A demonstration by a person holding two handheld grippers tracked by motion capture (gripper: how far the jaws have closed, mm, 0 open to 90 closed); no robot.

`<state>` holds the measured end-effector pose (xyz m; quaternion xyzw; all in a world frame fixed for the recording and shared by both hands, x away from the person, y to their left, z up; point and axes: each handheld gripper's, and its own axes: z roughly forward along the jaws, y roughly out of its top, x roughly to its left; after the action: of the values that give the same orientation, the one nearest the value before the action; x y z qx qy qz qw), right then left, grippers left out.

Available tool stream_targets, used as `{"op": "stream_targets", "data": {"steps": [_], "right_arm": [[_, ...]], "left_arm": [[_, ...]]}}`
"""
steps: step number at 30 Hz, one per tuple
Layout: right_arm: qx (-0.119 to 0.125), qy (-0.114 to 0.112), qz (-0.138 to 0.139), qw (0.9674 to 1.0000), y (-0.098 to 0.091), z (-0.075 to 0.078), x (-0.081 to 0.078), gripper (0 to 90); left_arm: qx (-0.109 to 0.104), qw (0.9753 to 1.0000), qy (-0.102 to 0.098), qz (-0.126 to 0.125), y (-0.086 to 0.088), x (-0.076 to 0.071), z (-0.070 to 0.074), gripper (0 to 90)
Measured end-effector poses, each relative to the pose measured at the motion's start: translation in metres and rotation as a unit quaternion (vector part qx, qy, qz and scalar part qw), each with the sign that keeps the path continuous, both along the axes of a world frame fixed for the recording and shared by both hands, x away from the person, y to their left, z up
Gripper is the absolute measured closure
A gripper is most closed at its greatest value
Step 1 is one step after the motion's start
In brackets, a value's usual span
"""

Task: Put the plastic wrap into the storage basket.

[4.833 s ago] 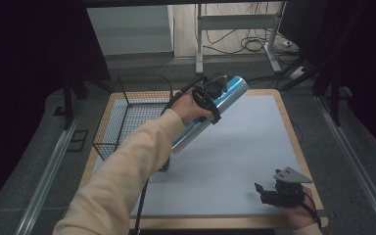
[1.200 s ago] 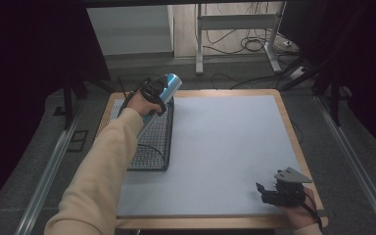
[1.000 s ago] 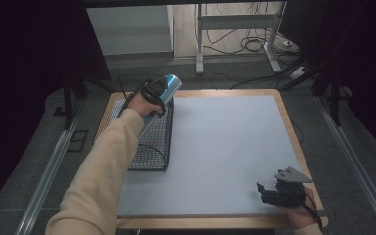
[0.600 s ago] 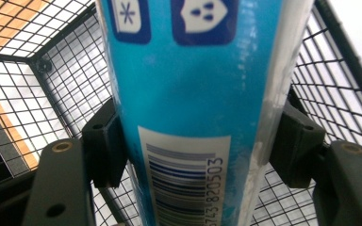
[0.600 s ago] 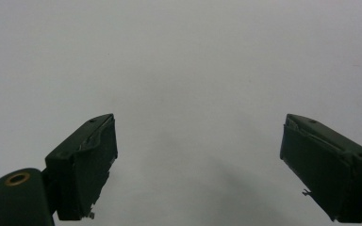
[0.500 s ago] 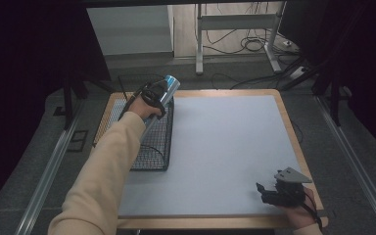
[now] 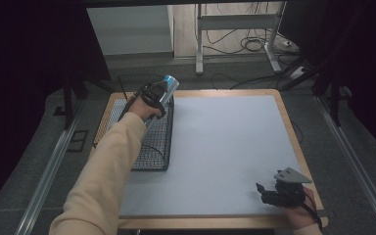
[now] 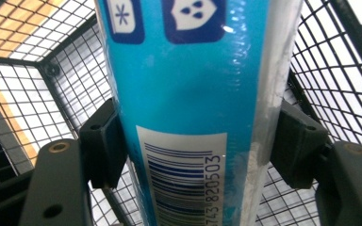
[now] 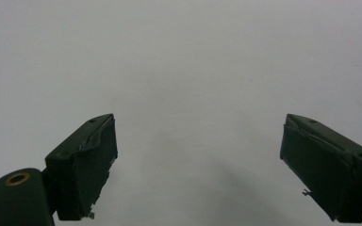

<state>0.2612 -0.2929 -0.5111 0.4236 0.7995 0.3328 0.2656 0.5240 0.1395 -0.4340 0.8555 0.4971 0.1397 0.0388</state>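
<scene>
High view, left gripper [image 7: 157, 96]: far left of table, over black wire basket [image 7: 149, 147], around blue foil-wrapped roll [image 7: 168, 85]; roll tilted, top end pointing far and right, above basket's far rim.
High view, right gripper [image 7: 267, 193]: near right corner, resting on pale grey mat [image 7: 220, 147], well apart from roll and basket.
Left gripper view: roll [image 8: 188, 94] between both pads [image 8: 104, 141], barcode near bottom, basket mesh [image 8: 37, 84] behind; jaws just easing apart, pads at roll's sides, grip seemingly kept.
Right gripper view: jaws spread wide, nothing between, bare grey mat [image 9: 184, 61] ahead.
</scene>
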Motion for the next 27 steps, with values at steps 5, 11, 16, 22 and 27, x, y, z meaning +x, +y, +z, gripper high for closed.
{"op": "stream_targets", "data": {"steps": [5, 11, 16, 22, 27], "right_arm": [[0.0, 0.0, 0.0, 1.0, 0.0, 0.0, 0.0, 11.9], [0.001, 0.0, 0.0, 1.0, 0.001, 0.001, -0.001, 11.9], [0.004, -0.004, -0.001, 1.0, 0.002, 0.003, 0.0, 11.9], [0.008, -0.011, 0.005, 0.9999, 0.006, 0.006, 0.004, 11.9], [0.011, -0.012, 0.015, 0.9998, 0.008, 0.005, 0.007, 11.9]], "left_arm": [[-0.004, 1.0, -0.005, 0.006, 0.003, -0.004, 0.004, 19.4], [-0.044, 0.9983, -0.036, 0.012, 0.014, -0.024, 0.022, 12.3], [-0.093, 0.9941, -0.055, -0.006, 0.016, -0.047, 0.037, 12.3], [-0.13, 0.987, -0.085, -0.043, 0.006, -0.078, 0.052, 13.5], [-0.164, 0.9797, -0.087, -0.075, -0.007, -0.104, 0.061, 13.7]]}}
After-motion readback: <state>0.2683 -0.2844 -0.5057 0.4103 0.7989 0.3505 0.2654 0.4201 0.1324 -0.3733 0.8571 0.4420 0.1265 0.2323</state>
